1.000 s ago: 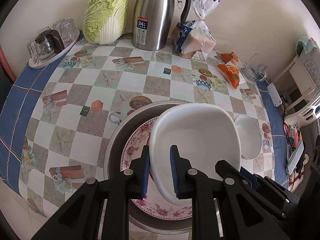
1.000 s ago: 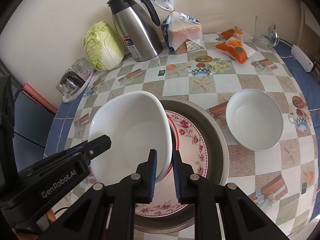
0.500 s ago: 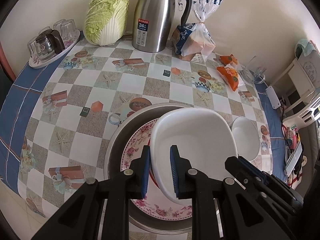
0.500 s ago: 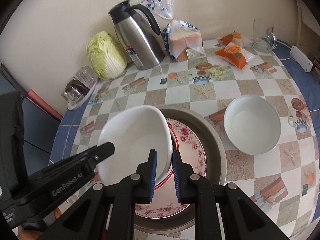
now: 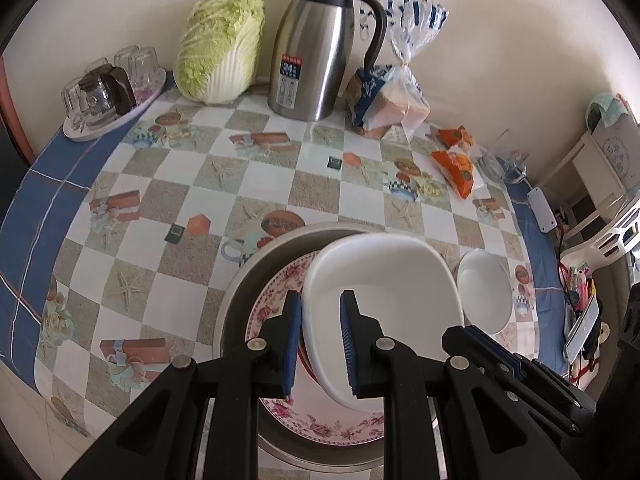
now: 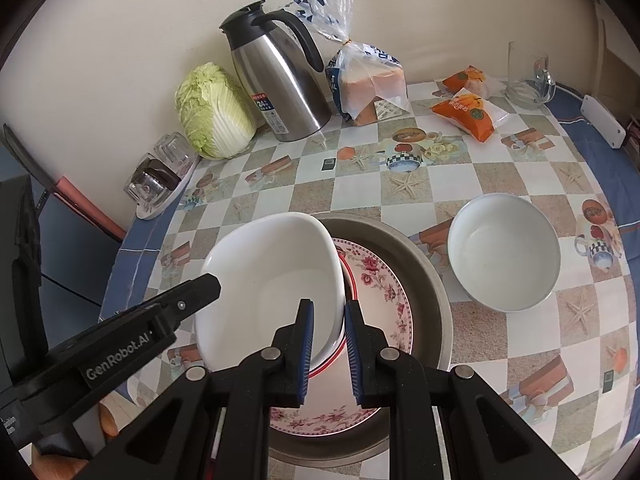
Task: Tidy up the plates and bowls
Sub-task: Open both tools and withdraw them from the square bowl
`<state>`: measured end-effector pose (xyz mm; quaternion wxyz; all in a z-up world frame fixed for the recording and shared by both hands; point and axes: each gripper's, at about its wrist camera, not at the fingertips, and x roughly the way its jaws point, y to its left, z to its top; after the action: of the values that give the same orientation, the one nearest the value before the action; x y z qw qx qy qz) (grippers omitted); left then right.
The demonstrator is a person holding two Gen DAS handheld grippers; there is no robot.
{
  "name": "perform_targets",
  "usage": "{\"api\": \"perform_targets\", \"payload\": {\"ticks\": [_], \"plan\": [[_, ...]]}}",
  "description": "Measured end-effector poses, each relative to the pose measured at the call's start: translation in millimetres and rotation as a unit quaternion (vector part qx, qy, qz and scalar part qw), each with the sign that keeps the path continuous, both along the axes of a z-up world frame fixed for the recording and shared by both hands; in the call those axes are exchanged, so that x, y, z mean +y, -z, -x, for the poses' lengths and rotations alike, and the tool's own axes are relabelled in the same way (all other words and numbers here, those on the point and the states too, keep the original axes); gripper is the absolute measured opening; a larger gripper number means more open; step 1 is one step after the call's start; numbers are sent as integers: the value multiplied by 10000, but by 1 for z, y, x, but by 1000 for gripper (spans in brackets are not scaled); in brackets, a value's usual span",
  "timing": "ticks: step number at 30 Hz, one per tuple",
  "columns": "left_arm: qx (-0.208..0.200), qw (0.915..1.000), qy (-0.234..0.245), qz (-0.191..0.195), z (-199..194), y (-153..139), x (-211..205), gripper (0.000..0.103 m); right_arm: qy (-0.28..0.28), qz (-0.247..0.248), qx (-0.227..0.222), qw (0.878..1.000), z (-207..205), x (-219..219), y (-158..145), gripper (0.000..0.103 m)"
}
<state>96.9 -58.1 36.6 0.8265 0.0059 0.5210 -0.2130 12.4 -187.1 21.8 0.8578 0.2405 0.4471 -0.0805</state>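
A white squarish dish (image 5: 384,280) (image 6: 272,280) hangs tilted over a floral plate (image 5: 274,306) (image 6: 380,288) that lies in a round metal basin (image 5: 256,280) (image 6: 424,280). My left gripper (image 5: 320,340) is shut on the dish's left rim. My right gripper (image 6: 329,344) is shut on the opposite rim. A thin red edge shows just under the dish at both grips. A round white bowl (image 5: 484,292) (image 6: 502,252) stands on the table to the right of the basin, apart from both grippers.
Along the back wall stand a steel thermos (image 5: 316,48), a cabbage (image 5: 220,52), a bag of bread (image 5: 392,92) and a tray of glasses (image 5: 108,92). Orange snack packets (image 6: 468,112) and a glass jug (image 6: 528,76) lie back right. The checked tablecloth (image 5: 132,280) falls away left.
Both views have drawn back a little from the table, and the dish looks slightly higher over the floral plate. Both grips hold as before.
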Motion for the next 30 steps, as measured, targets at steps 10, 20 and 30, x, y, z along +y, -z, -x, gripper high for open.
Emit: {"api": "perform_targets", "payload": {"ticks": [10,20,30], "plan": [[-260,9995,-198,-9,0,-10,9,22,51,121,-135,9998,4,-1,-9,19],[-313,9981,-473,-221,-5,-8,16,70,210,263,-5,9994,4,-9,-4,69],[-392,9955,-788,-345,-9,-3,27,84,252,371,75,9990,4,-15,2,101]]}}
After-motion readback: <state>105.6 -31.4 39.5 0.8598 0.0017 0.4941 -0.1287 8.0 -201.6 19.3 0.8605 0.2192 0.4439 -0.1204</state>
